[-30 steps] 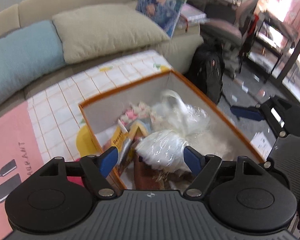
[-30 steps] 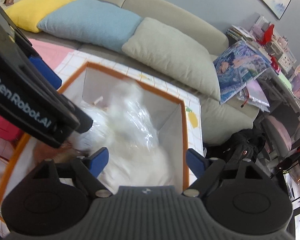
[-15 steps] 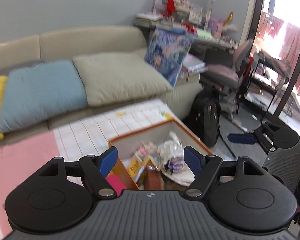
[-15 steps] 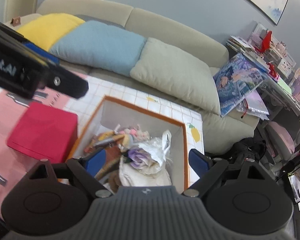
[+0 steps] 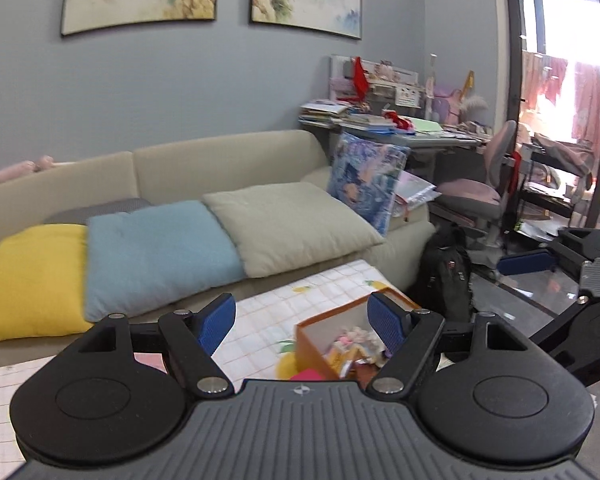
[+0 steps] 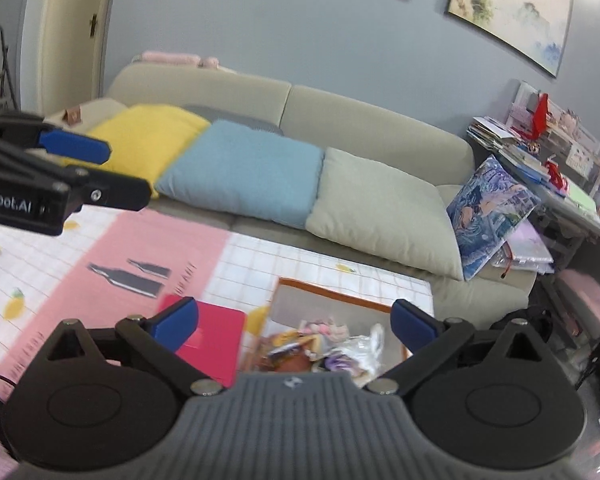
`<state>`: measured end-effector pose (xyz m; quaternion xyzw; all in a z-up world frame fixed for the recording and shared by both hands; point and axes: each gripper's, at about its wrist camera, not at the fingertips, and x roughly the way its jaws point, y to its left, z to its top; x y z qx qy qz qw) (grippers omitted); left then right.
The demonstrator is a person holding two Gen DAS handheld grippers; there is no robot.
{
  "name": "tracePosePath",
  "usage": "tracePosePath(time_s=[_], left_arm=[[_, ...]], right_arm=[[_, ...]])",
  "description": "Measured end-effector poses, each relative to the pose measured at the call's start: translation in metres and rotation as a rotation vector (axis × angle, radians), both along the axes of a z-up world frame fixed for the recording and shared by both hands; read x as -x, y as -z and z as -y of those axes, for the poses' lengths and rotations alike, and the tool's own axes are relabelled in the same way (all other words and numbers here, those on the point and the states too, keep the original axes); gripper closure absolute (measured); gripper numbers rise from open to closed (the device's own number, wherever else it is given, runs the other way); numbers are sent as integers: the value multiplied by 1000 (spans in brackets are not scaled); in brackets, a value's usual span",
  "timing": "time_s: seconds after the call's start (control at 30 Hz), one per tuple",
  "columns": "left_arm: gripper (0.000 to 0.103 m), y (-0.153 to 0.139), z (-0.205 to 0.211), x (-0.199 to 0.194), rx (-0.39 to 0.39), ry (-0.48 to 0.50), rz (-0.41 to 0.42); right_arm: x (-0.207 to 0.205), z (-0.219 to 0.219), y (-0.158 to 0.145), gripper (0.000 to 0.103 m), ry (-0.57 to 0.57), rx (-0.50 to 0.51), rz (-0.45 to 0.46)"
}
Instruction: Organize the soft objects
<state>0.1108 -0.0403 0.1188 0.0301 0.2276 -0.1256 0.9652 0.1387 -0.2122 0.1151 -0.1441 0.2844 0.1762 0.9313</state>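
An orange-edged storage box [image 6: 332, 294] [image 5: 324, 322] stands on the table, filled with soft items: a clear plastic bag [image 6: 362, 350], a pink plush [image 6: 324, 326] and other packets. My left gripper [image 5: 302, 326] is open and empty, raised well above and behind the box. My right gripper [image 6: 294, 326] is open and empty, also high above the box. The right gripper shows at the right edge of the left wrist view [image 5: 532, 262]; the left gripper shows at the left of the right wrist view [image 6: 74, 148].
A red box [image 6: 210, 338] lies left of the storage box on a pink and white checked tablecloth [image 6: 112, 256]. Behind is a beige sofa [image 6: 372, 132] with yellow [image 6: 148, 132], blue [image 6: 244, 168] and grey-green cushions [image 6: 380, 208]. A black backpack [image 5: 444, 276], chair and cluttered desk stand at the right.
Both grippers have lifted up and back from inside the box, open and empty throughout. The plastic bag stays in the box. The views now take in the sofa and wall.
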Motion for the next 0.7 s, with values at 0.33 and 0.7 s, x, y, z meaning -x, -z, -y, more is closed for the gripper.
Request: tracePosePath(time_s=[0.33, 0.7], left_arm=[[15, 19, -20, 55, -10, -71, 28], [13, 66, -25, 81, 16, -219, -72]], right_arm=[[58, -12, 23, 3, 139, -159, -29], [98, -20, 72, 3, 286, -145, -66]])
